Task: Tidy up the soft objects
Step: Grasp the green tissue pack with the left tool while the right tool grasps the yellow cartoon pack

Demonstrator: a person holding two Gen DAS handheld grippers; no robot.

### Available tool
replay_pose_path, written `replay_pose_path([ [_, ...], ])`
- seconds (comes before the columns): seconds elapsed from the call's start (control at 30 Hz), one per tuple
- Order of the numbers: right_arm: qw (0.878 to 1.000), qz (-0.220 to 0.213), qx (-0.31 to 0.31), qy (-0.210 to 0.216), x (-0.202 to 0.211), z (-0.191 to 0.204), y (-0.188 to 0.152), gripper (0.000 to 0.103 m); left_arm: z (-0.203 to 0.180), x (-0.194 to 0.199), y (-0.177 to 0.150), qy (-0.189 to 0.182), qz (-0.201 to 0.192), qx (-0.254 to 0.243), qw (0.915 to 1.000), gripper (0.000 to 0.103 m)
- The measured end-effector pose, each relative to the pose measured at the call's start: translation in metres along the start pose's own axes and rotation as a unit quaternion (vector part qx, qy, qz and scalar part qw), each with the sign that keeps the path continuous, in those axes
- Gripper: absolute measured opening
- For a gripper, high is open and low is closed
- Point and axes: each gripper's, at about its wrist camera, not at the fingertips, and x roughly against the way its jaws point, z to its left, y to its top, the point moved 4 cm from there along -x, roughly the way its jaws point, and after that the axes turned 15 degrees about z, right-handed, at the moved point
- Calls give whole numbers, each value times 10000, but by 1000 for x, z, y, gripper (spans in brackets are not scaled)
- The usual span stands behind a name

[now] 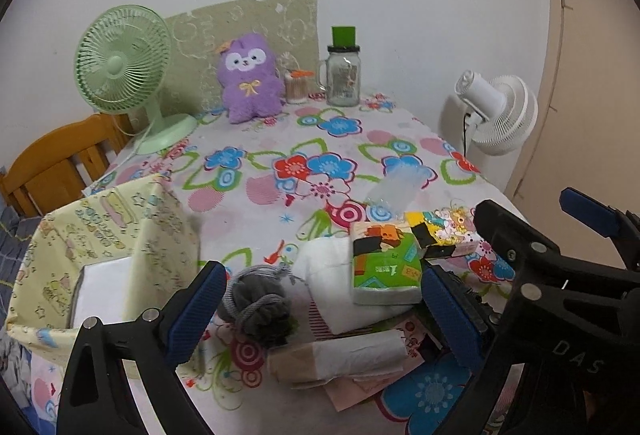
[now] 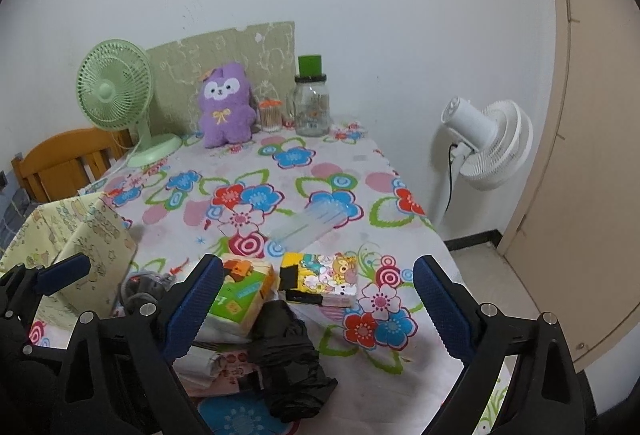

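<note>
Your left gripper (image 1: 320,299) hangs with its jaws apart over the pile at the near edge of the table (image 1: 280,139), pressing on nothing: a grey yarn ball (image 1: 256,309) and a green tissue pack (image 1: 384,263) lie between them. Your right gripper (image 2: 320,299) also gapes wide, above a crumpled black bag (image 2: 288,351). A yellow fabric bin (image 1: 100,235) stands just left.
</note>
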Motion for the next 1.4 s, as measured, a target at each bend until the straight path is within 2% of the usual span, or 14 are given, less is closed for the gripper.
replay_pose_path([
  [0.4,9989,459,-96,-52,-40,-15,4,96,-24,-35,12,-191,325,-310,9988,97],
  [0.63,9977,675,-97,-50,-62,-19,8,95,-27,-56,19,-272,558,-294,9976,87],
  [0.83,9960,893,-43,-26,-80,-15,10,95,-28,-73,20,-366,814,-335,9954,66],
  [0.93,9945,1045,-4,-35,-92,-13,11,95,-26,-78,19,-294,860,-340,9953,57],
  [1.2,9907,1360,-10,-80,-117,-8,13,95,-24,-84,19,-364,924,-374,9944,55],
  [1.3,9884,1520,-56,-25,-126,-7,12,88,-25,-86,18,-363,934,-408,9941,55],
  [1.37,9868,1615,-115,65,-130,-8,10,78,-25,-86,18,-378,936,-404,9941,55],
  [1.4,9871,1592,-133,62,-130,-8,10,78,-24,-85,18,-401,935,-392,9940,55],
])
